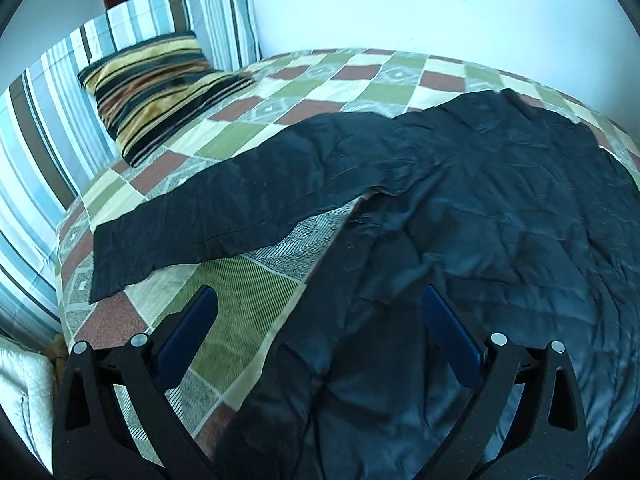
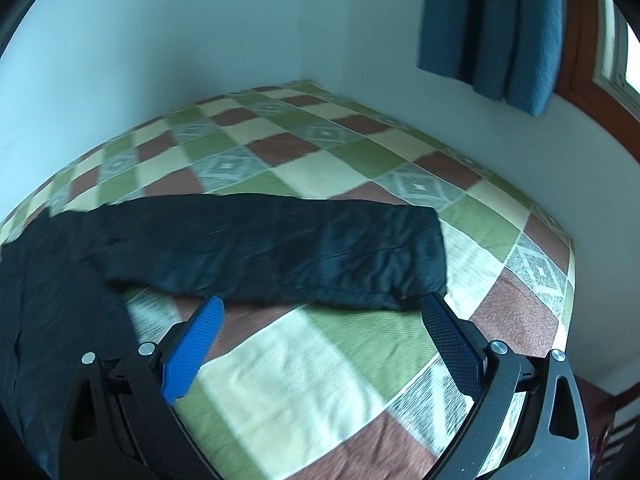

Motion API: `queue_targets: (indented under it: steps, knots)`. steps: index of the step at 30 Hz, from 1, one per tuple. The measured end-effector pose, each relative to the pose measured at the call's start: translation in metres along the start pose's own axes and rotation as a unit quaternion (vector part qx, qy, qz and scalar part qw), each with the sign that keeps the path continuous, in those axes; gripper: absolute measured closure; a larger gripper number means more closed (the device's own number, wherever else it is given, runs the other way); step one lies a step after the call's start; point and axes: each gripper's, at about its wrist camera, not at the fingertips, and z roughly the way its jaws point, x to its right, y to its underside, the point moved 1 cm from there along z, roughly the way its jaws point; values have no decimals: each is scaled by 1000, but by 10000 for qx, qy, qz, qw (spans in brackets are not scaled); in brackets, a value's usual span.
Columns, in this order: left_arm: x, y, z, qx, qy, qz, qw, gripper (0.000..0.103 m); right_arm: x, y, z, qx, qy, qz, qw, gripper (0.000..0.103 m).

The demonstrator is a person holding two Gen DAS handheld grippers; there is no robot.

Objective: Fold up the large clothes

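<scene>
A dark, thin, creased cloth garment (image 1: 460,200) is spread on the checked bed cover (image 2: 320,160) — soft, light, likely slippery. Left tool (image 1: 320,304) and right tool (image 2: 322,308) are held wide, empty (above it). Sleeve cuffs (image 2: 424,252) are judged the best hold.

We see the scene from two fisheye cameras, each looking forward along the open fingers of its tool. The left view sits close above the bed (image 1: 352,80), over the dark garment (image 1: 460,216), facing the far wall with the striped pillow (image 1: 156,84) at far left. The right view hangs low over the bed (image 2: 312,368) too, facing the far right corner, where the blue curtain (image 2: 492,28) hangs. Both views share the checked bedspread, the garment (image 2: 260,248) and the pale far wall.
</scene>
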Motion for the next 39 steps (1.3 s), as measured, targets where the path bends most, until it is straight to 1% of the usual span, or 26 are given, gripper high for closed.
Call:
queue_targets:
  steps: [3,5,7,10,13,15,17,18,19,25,29,32,36,39]
  knots:
    - [0,-1,10,-53,-188,15,9998,2,7,-4,13,-102,57,213,9997,5]
    - [0,0,17,-84,-335,23,9994,2,10,-4,22,-240,-41,413,9988,5]
    - [-1,2,24,-158,-447,42,9989,2,8,-3,29,-281,-90,498,9983,5]
    - [-2,4,35,-272,-505,-1,9984,2,7,-3,43,-348,-130,670,9971,5]
    - [-2,6,41,-326,-520,-25,9981,2,7,0,64,-655,-316,977,9926,5]
    - [-2,7,43,-341,-544,-26,9979,2,4,3,73,-727,-300,1054,9913,6]
    - [-2,7,43,-327,-568,-20,9978,2,4,4,82,-792,-272,1084,9906,11]
    - [-1,8,44,-324,-579,-13,9978,2,5,4,87,-827,-223,1105,9902,16]
    - [-1,8,44,-332,-583,-5,9977,2,7,4,91,-839,-192,1157,9895,19]
    - [-1,10,48,-365,-580,-2,9976,2,23,-1,104,-837,-339,1752,9804,19]
    - [0,10,49,-357,-605,11,9975,2,16,1,100,-913,-392,1854,9776,19]
    - [0,10,50,-360,-609,14,9975,2,11,-3,103,-855,-209,1782,9801,19]
    - [1,10,51,-372,-593,-1,9975,2,23,-5,118,-843,-123,2149,9729,18]
    - [1,11,51,-378,-588,-7,9976,2,20,-9,119,-730,19,2114,9747,20]
